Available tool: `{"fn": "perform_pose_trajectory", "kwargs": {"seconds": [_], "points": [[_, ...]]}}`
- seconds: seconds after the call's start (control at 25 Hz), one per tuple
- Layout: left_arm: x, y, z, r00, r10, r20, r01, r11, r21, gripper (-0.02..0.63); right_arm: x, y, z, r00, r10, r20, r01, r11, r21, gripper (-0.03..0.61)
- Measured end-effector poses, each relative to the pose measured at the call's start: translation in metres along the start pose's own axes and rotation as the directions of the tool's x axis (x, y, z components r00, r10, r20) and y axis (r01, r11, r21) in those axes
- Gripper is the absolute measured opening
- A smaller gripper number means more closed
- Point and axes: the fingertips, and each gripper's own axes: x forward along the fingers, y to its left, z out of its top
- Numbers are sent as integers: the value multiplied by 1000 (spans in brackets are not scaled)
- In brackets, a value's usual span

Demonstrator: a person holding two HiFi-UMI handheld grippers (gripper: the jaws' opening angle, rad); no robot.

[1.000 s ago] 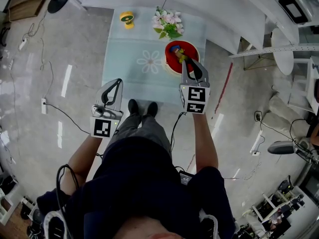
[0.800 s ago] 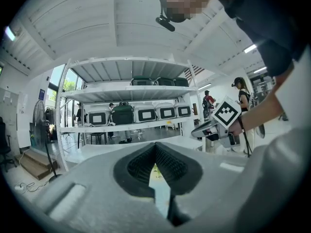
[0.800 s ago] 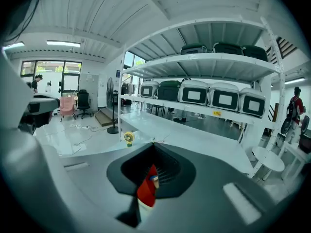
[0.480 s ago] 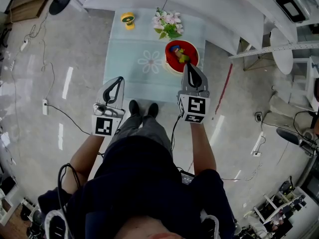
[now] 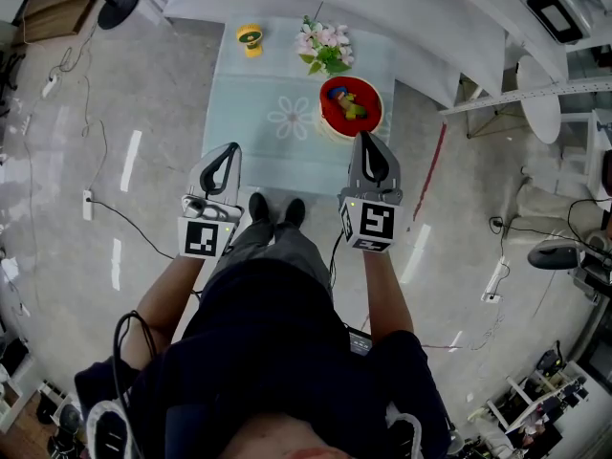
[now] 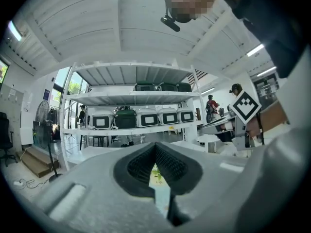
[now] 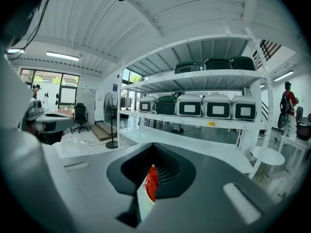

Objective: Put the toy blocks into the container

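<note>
Grey floor surrounds a pale table (image 5: pixel 277 156) carrying flowers (image 5: pixel 323 48), a yellow item (image 5: pixel 251 38) and the red container (image 5: pixel 328 113), which holds the toy blocks (image 5: pixel 350 103). No loose block shows on the table, so the deposit step appears finished; the next move would call for confirming that none remain. A second earlier, the right gripper (image 5: pixel 369 142) stood over the container with jaws parted; it is now withdrawn, closed and empty. The left gripper (image 5: pixel 230 151) is likewise closed on nothing.
</note>
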Motion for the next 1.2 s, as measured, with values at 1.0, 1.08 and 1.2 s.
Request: {"fn": "perform_pose_trajectory", "kwargs": {"seconds": [1.0, 1.08, 1.2], "points": [[-35, 25, 11, 995, 102, 1, -102, 995, -14, 3, -58, 21, 0, 996, -64, 56, 66, 997, -39, -2], [-37, 26, 12, 994, 108, 0, -108, 994, -13, 2, -62, 23, 1, 995, -69, 67, 72, 996, -51, -2], [-40, 27, 10, 993, 115, -9, -115, 993, -8, 3, -67, 26, 2, 996, -63, 66, 69, 994, -87, -2]]}}
